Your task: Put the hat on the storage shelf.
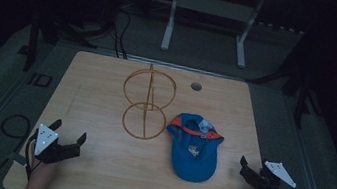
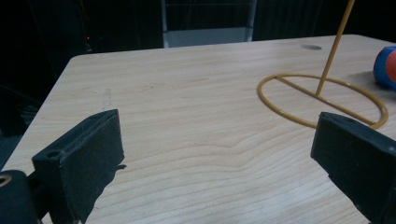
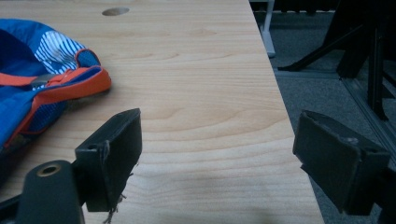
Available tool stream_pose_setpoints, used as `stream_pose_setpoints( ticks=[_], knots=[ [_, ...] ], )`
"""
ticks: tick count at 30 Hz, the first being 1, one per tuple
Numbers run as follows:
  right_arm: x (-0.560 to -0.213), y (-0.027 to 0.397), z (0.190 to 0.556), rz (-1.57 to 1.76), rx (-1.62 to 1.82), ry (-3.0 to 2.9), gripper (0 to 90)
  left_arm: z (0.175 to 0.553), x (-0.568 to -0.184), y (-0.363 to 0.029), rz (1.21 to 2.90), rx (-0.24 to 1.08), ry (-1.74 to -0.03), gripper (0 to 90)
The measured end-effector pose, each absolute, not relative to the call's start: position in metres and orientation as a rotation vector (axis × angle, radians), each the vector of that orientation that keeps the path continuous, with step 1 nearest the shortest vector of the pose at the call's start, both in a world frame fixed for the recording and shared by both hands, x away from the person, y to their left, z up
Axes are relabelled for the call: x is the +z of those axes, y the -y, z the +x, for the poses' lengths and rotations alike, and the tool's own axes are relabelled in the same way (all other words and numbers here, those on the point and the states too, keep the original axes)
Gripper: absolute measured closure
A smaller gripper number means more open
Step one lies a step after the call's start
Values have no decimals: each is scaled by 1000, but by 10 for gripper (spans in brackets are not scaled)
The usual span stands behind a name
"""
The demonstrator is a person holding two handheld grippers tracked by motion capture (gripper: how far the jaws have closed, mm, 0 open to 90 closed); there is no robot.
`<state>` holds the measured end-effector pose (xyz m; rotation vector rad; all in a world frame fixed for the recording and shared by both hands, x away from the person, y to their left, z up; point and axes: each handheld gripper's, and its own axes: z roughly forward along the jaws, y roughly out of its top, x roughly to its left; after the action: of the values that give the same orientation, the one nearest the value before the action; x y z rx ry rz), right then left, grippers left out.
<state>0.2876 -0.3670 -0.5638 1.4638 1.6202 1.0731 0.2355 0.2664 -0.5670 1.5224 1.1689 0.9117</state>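
A blue cap [image 1: 194, 148] with orange trim lies upside down on the wooden table [image 1: 101, 89], right of centre. A yellow wire stand [image 1: 147, 104], two rings on a post, sits at the table's middle. My left gripper [image 1: 69, 131] rests open near the front left corner, with nothing between its jaws. My right gripper [image 1: 254, 164] rests open at the front right edge, a short way right of the cap. In the left gripper view the stand's base ring [image 2: 322, 99] lies ahead to the right. In the right gripper view the cap [image 3: 42, 88] is at the left.
A small round hole [image 1: 196, 86] is set in the table's far right part. Beyond the table stands a white metal frame [image 1: 208, 17] on grey floor. Dark stands and cables [image 1: 115, 31] flank the far left and right sides.
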Motion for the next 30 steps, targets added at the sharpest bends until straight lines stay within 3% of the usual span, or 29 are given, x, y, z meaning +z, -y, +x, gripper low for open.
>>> stream_pose_setpoints(
  ticks=[12, 30],
  knots=[
    [-562, 373, 295, 1544, 1146, -1656, 150, 236, -566, -264, 1537, 910, -1161, 29],
    [-502, 358, 329, 1423, 1152, -1862, 140, 236, -565, -263, 1571, 922, -1156, 28]
  ],
)
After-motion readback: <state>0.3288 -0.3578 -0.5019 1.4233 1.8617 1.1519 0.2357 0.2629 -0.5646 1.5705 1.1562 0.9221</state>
